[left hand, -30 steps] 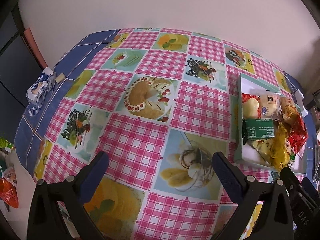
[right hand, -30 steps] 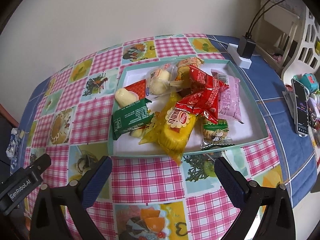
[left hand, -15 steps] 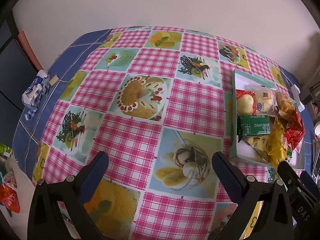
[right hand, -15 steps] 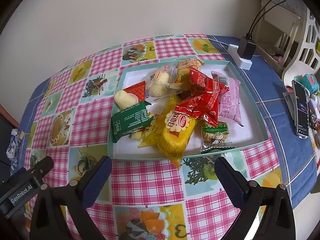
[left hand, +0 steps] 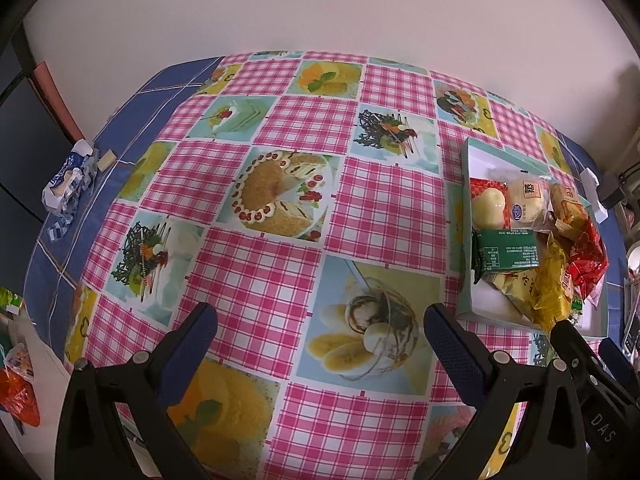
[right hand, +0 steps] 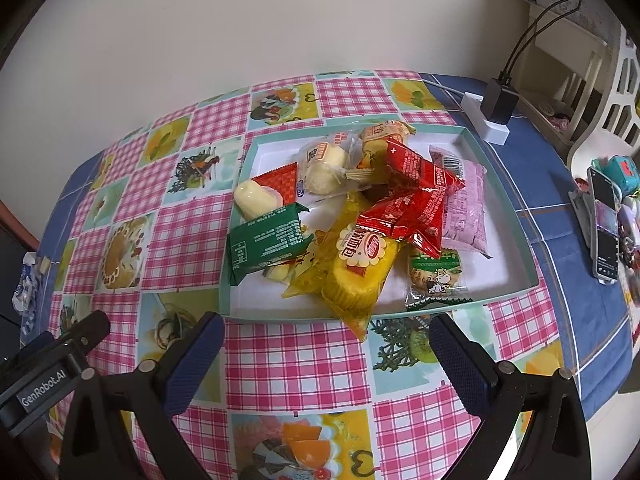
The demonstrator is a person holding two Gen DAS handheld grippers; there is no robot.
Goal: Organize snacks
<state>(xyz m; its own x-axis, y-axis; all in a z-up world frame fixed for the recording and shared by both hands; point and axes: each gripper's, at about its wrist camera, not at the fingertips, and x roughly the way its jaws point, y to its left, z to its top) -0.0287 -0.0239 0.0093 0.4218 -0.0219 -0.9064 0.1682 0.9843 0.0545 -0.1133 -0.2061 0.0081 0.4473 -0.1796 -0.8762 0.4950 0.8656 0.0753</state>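
Left tongs [left hand: 320, 336]: spread wide, holding nothing, above bare pink-checked oilcloth of the table [left hand: 280, 264], well left of the tray.
Right tongs [right hand: 326, 342]: spread wide, holding nothing, just in front of the tray's near wall.
Tray: shallow pale-green cardboard tray [right hand: 516, 216] with white floor, lying on the table's right part.
Snacks: piled in the tray; green foil packet [right hand: 266, 242] at the left, yellow cake pack [right hand: 360, 272] overhanging the near wall, red crinkled packets [right hand: 416, 204] on top, pink wrapper [right hand: 466, 212] at the right.
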